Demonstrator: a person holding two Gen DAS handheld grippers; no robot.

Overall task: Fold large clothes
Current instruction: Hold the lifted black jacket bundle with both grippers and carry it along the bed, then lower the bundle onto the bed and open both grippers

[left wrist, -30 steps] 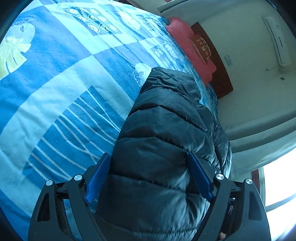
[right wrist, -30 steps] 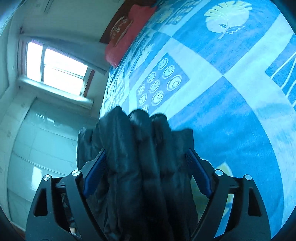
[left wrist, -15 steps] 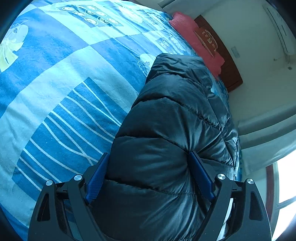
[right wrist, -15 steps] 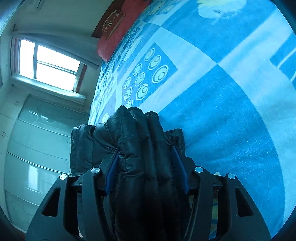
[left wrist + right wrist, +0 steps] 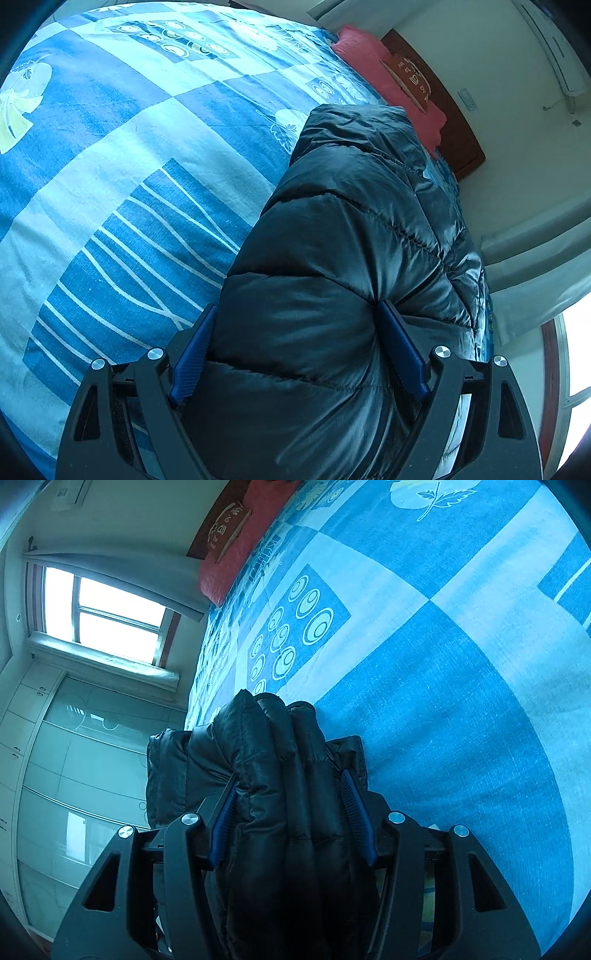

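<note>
A dark quilted puffer jacket (image 5: 351,229) lies on a bed with a blue patterned cover (image 5: 122,155). In the left wrist view my left gripper (image 5: 295,325) straddles a thick fold of the jacket; its blue pads press into the padding on both sides, with the jaws wide apart. In the right wrist view my right gripper (image 5: 291,797) is shut on a bunched stack of jacket folds (image 5: 273,746), the pads squeezing them. The jacket's lower part is hidden behind both grippers.
A red pillow (image 5: 391,85) lies at the head of the bed against a brown headboard (image 5: 443,122). A bright window (image 5: 110,616) and pale wardrobe doors (image 5: 74,760) stand beside the bed. The blue cover (image 5: 443,672) stretches to the right of the jacket.
My right gripper has closed from wide open onto the bunched jacket folds. The left gripper has tilted and shifted slightly while staying around the jacket fold.
</note>
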